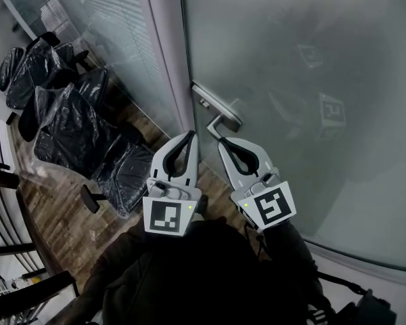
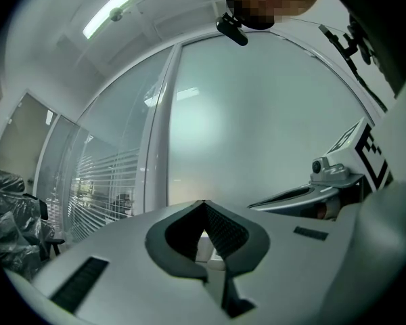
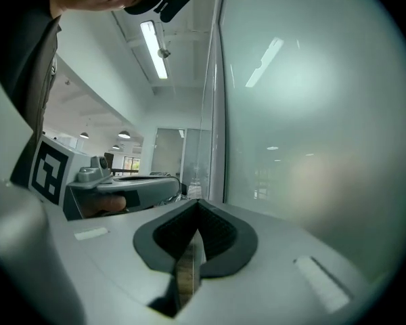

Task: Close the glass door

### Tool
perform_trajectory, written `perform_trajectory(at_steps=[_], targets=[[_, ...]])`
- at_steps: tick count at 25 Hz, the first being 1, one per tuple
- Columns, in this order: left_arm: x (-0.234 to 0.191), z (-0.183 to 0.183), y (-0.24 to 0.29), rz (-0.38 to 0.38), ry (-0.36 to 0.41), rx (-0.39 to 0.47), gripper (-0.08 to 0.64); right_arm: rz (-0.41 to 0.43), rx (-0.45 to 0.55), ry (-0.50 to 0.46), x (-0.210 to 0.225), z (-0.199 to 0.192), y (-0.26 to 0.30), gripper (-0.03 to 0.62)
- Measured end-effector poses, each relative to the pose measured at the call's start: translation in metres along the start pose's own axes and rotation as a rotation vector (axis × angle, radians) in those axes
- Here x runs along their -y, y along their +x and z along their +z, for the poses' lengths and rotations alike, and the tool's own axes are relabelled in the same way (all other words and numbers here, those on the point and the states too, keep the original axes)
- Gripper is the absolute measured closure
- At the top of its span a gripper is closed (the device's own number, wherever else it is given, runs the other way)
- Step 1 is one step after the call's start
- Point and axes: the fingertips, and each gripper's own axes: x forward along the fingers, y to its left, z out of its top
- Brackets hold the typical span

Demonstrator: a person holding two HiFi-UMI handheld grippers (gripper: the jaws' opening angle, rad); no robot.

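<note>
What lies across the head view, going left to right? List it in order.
Plastic-wrapped chairs → left gripper → right gripper → marker reflection in the frosted glass door. The door handle is left out because it overlaps both grippers.

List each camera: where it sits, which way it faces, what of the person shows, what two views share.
Head view: on the head, facing steeply down at the frosted glass door, its metal lever handle, left gripper, right gripper, dark sleeves.
Left gripper view: on the left gripper, facing up the door along shut jaws; dark clothing overhead.
Right gripper view: on the right gripper, facing up the door along shut jaws; fingers holding the left gripper.
Shared: each gripper view shows the other gripper.
</note>
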Motion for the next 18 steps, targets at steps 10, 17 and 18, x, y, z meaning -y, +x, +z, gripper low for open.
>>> perform_trajectory(at_steps=[10,17,18], targets=[[0.013,-0.004,0.007,-0.040,0.010,0.002,0.563,-0.032,0.035,0.043,0.010,0.003,-0.010,0.592],[0.018,-0.009,0.009,-0.056,0.016,-0.011,0.563,-0.025,0.057,0.044,0.009,0.005,-0.012,0.592],[0.019,-0.009,0.009,-0.057,0.017,-0.011,0.563,-0.024,0.058,0.049,0.009,0.005,-0.012,0.591]])
